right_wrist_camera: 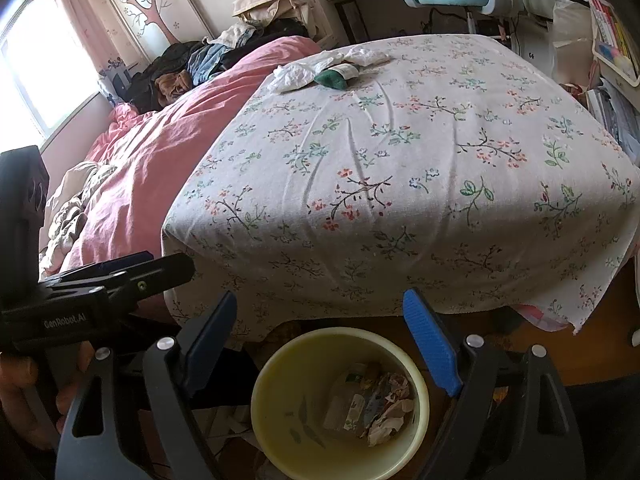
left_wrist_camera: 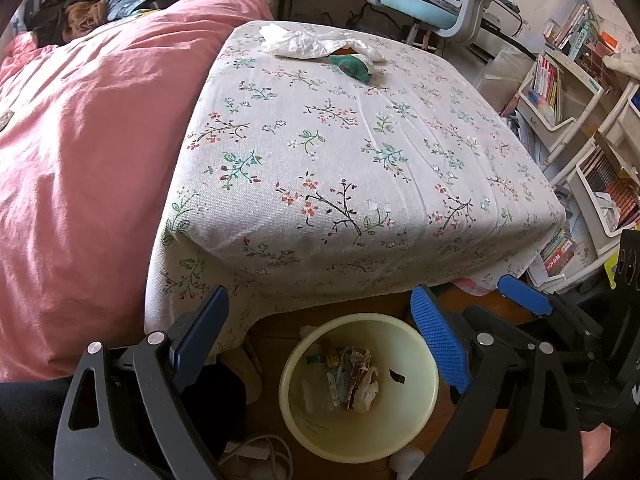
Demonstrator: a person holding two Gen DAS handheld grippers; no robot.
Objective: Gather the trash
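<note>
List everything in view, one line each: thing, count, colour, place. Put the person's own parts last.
bin: one, pale yellow, on the floor below the table's near edge
wrappers and crumpled paper: several, mixed colours, inside the bin
tablecloth: one, white with floral print, over the table
white crumpled trash: a cluster, white, far end of the table
green wrapper: one, green, beside the white trash
duvet: one, pink, left of the table
clothes pile: one, dark and blue, behind the duvet
chair: one, light blue and grey, behind the table
book racks: several, white, at right
left gripper: one, black with blue pads, open above the bin
right gripper: one, same, open above the bin
</note>
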